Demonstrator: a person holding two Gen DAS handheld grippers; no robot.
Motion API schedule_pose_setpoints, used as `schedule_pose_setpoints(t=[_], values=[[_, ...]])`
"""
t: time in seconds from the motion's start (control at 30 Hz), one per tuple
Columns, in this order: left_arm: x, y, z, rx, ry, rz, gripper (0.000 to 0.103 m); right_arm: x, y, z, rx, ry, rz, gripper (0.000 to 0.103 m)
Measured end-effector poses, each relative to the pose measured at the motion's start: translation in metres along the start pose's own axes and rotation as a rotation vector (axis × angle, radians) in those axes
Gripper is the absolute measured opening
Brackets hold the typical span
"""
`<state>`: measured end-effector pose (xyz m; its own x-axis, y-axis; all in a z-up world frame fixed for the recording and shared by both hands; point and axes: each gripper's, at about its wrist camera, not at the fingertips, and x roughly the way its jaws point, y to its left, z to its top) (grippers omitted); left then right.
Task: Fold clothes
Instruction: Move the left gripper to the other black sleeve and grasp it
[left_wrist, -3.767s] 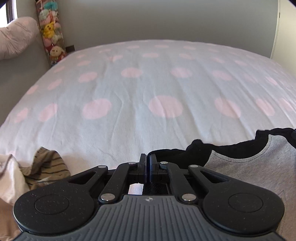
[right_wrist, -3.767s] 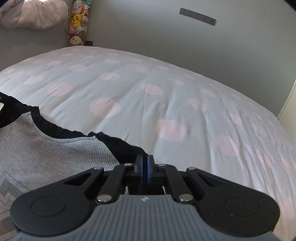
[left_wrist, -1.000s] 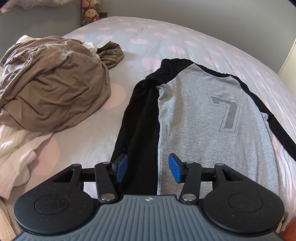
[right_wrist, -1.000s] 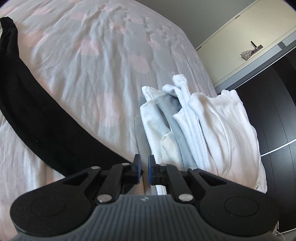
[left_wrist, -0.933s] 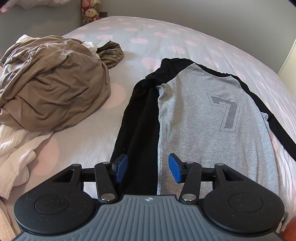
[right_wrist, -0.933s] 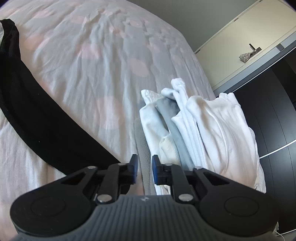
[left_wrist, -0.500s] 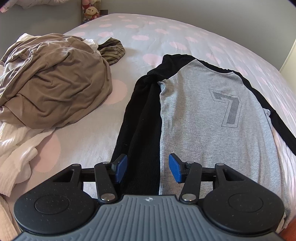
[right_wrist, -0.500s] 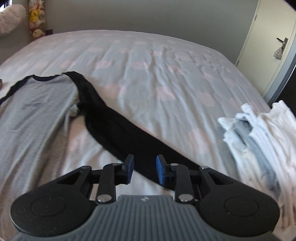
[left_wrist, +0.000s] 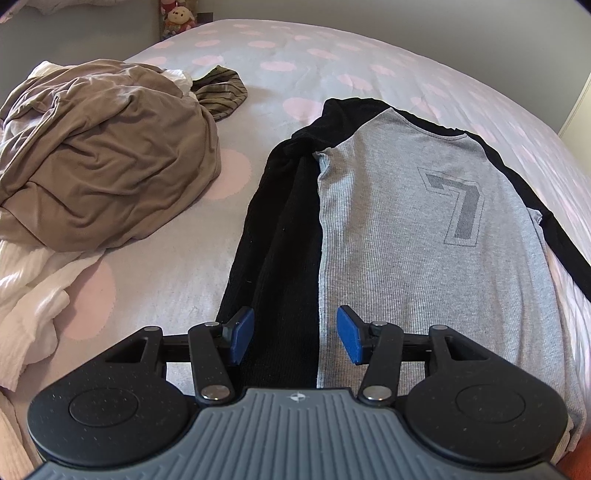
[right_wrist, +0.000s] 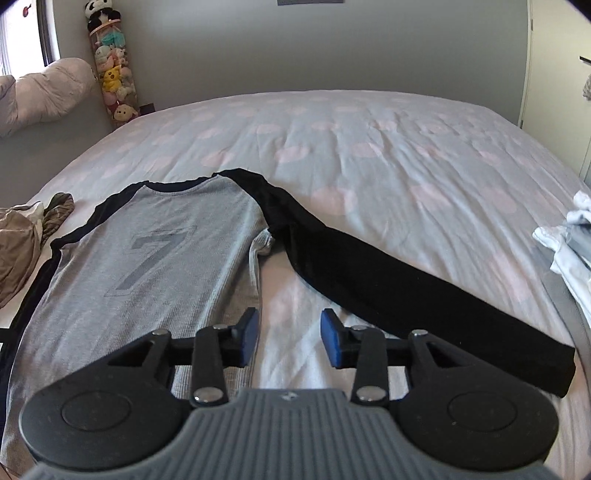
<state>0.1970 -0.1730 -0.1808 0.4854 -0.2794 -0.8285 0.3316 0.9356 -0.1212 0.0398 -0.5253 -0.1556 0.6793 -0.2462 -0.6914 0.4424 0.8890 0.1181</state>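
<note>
folded white stack (right_wrist: 569, 243) cut off at frame edge; shirt (left_wrist: 424, 229) hem hidden.

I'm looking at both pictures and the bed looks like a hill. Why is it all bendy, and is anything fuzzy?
Left wrist view: the fisheye lens bulges the bed into a dome; the shirt looks sharp. Right wrist view: same curved bed, corners dark, bright window glare at top left, and the plush toys look slightly soft.
</note>
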Motion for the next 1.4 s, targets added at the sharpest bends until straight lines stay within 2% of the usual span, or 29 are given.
schedule_pose_setpoints(t=[0.13,0.3,0.43,0.6,0.8,0.93,1.07,1.1,1.13,1.23,1.4], values=[[-0.001,0.006,0.000,-0.029,0.004,-0.015,0.048,0.003,-0.015,-0.002,0.084,0.016,-0.006,0.041],[-0.002,0.021,0.004,-0.103,0.024,-0.046,0.047,0.004,-0.010,-0.004,0.048,0.016,-0.005,0.042],[-0.003,0.030,0.010,-0.136,0.071,-0.074,0.046,0.006,-0.009,-0.004,0.038,0.018,0.006,0.043],[-0.001,0.035,0.017,-0.048,0.173,-0.044,0.046,0.005,-0.017,-0.005,0.083,0.007,0.026,0.046],[0.005,0.047,0.015,0.039,0.266,0.039,0.046,0.006,-0.017,-0.004,0.089,0.009,0.046,0.049],[0.015,0.054,0.007,0.035,0.341,0.042,0.035,0.008,-0.019,-0.004,0.102,0.014,0.055,0.049],[0.017,0.044,-0.001,0.092,0.368,0.045,0.034,0.008,-0.021,-0.004,0.115,0.015,0.061,0.049],[0.017,0.040,-0.003,0.117,0.372,0.041,0.028,0.008,-0.021,-0.004,0.115,0.015,0.061,0.050],[0.016,0.036,-0.004,0.141,0.370,0.038,0.019,0.008,-0.021,-0.004,0.116,0.015,0.062,0.051],[0.013,0.025,-0.007,0.198,0.355,0.029,0.003,0.009,-0.021,-0.003,0.117,0.017,0.063,0.052],[-0.003,0.031,0.003,0.176,0.292,0.018,0.001,0.009,-0.023,-0.003,0.118,0.019,0.065,0.052]])
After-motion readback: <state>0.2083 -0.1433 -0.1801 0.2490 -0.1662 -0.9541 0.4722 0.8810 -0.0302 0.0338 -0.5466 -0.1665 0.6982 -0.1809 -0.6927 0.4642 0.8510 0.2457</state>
